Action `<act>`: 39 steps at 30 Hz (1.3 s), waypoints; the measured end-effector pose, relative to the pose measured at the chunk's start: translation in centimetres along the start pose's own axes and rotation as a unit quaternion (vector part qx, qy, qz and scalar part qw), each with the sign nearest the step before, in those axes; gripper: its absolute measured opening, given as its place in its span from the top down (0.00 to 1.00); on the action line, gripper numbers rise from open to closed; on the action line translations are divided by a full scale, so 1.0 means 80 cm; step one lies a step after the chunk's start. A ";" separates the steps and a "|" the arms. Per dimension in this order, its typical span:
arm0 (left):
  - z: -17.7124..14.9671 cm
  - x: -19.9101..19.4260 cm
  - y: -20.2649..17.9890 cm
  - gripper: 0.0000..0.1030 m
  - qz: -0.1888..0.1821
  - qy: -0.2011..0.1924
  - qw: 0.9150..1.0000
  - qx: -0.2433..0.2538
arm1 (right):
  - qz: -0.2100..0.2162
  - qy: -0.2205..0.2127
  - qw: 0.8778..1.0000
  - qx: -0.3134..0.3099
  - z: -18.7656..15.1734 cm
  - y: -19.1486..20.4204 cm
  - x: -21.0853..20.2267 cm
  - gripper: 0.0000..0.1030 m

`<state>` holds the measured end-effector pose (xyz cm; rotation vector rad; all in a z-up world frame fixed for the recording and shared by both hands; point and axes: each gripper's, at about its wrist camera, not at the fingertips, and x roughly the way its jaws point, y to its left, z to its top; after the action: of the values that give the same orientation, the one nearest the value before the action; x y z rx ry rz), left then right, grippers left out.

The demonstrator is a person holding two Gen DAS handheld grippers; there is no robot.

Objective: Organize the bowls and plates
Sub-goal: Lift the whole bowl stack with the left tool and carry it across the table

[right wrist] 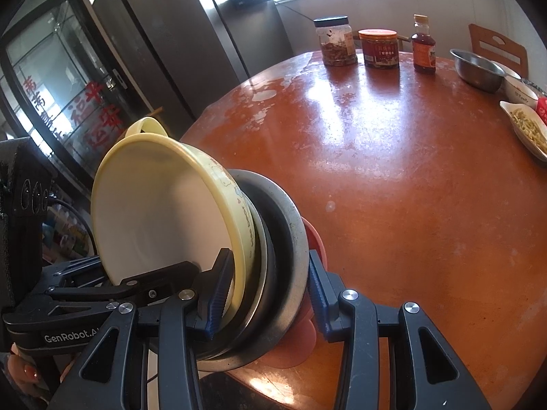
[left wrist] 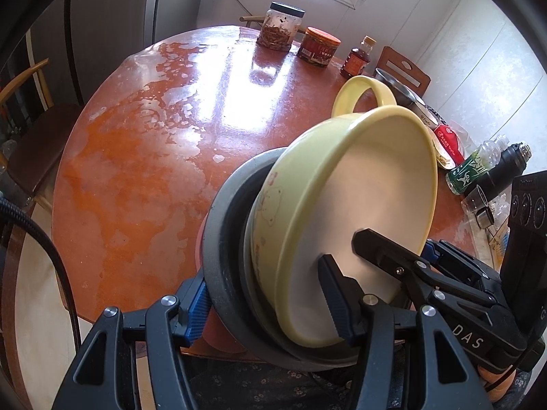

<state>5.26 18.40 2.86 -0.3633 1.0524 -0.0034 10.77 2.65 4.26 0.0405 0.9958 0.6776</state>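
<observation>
A pale yellow bowl (left wrist: 348, 184) with a loop handle sits nested in a grey metal bowl (left wrist: 222, 225). The stack is tipped steeply on its side at the near edge of the round red-brown table (left wrist: 154, 136). A pink piece (right wrist: 297, 345) shows behind the grey bowl (right wrist: 290, 239); I cannot tell what it is. My left gripper (left wrist: 266, 304) is shut on the stack, one finger inside the yellow bowl and one outside the grey bowl. My right gripper (right wrist: 268, 294) clamps the stack the same way at the opposite side of the rim. Each gripper also shows in the other's view, the right gripper (left wrist: 396, 242) and the left gripper (right wrist: 147, 263).
At the table's far side stand a clear jar (right wrist: 335, 41), a red-lidded jar (right wrist: 379, 48) and a sauce bottle (right wrist: 424, 44). A steel bowl (right wrist: 477, 68), a small white bowl (right wrist: 519, 90) and a dish of food (right wrist: 526, 130) sit on the right. A green bottle (left wrist: 475, 167) lies near them. Chairs ring the table.
</observation>
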 end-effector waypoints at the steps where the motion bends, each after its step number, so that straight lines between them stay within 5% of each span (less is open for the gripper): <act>1: 0.000 0.000 0.000 0.43 0.000 0.000 1.000 0.000 | 0.000 0.000 1.000 0.001 0.000 0.000 0.000 0.57; 39: 0.009 0.007 0.002 0.43 0.038 -0.010 0.999 0.006 | 0.016 -0.009 1.000 -0.004 0.005 -0.003 0.010 0.50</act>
<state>6.14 18.68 2.64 -0.3114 1.0449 0.0620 11.50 3.03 3.84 0.0546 0.9761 0.7090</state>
